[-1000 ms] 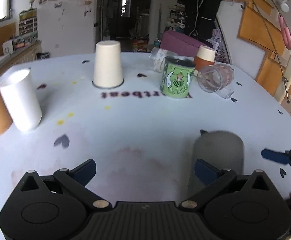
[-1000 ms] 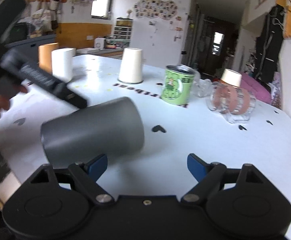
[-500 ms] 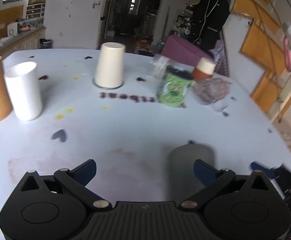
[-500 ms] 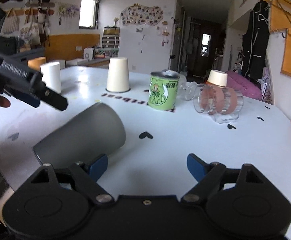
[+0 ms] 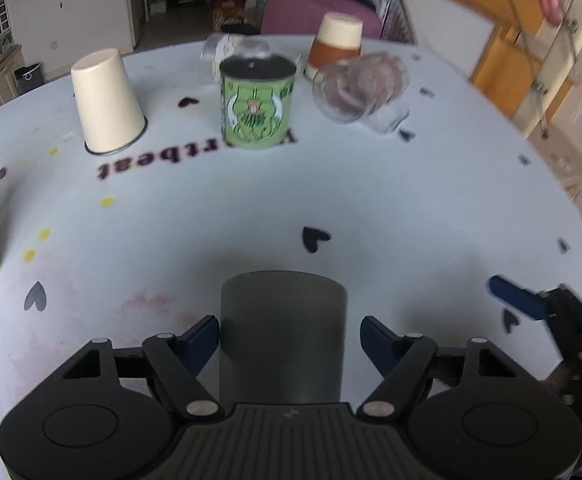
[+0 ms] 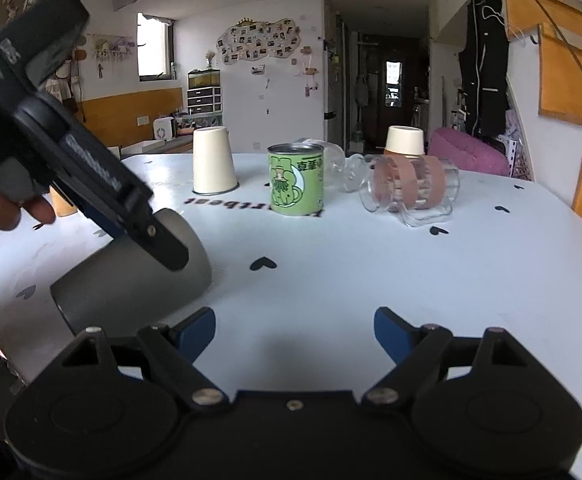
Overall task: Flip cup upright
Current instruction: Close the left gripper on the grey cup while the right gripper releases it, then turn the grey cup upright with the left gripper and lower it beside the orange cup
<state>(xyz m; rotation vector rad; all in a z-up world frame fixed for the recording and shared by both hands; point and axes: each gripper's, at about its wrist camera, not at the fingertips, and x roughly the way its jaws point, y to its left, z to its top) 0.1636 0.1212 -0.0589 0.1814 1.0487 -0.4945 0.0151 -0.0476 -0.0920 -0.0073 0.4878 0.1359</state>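
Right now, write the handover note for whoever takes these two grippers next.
Left gripper: open, jaws on either side of the grey cup; whether the pads touch it is unclear.
Right gripper: open, holds nothing, to the right of the cup.
Cup: lies on its side on the white table, near the front edge. The green can and the cream paper cup stand farther back.
Done: left gripper lined up on the cup.
Left: close on the cup, turn it upright, set it down.
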